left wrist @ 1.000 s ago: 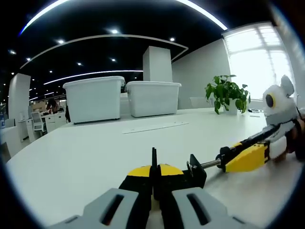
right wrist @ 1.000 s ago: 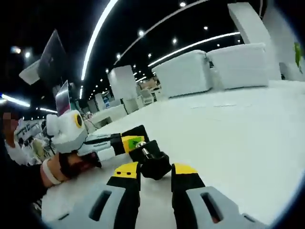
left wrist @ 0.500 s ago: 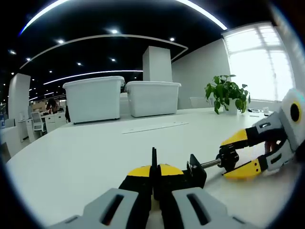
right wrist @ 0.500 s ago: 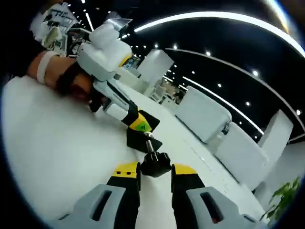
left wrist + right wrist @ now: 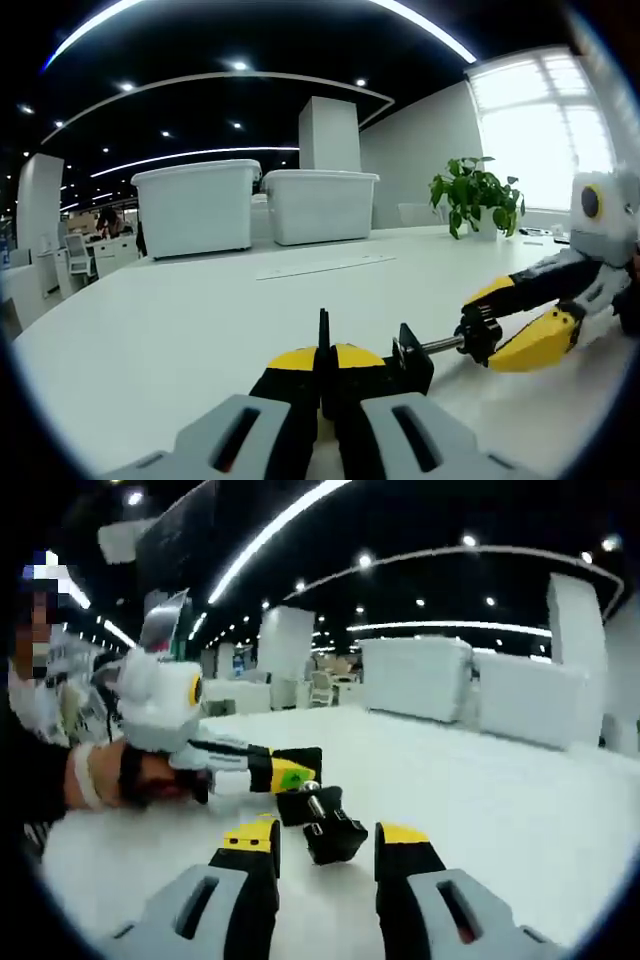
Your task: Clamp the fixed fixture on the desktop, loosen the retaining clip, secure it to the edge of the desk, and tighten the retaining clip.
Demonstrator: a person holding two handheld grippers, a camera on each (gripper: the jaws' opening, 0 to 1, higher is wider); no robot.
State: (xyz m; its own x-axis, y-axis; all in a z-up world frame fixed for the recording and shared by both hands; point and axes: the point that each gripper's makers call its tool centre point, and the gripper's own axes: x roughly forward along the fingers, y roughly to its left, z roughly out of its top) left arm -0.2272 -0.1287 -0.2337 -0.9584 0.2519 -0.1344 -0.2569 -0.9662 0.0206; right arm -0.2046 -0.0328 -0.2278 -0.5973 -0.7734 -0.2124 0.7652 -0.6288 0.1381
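white desk [image 5: 200, 310] — two storage bins [image 5: 198, 208], potted plant [image 5: 478, 193], clamp fixture [image 5: 410, 362] on it.

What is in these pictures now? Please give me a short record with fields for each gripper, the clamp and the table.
left gripper: shut on the clamp's flat black body
right gripper: open, jaws on either side of the black knob
clamp: lies on the table, screw rod ending in the knob
table: white, carries two white bins and a potted plant

light: ceiling strips [image 5: 180, 155], blown-out window [image 5: 530, 130] | fisheye edge warp | right gripper view soft
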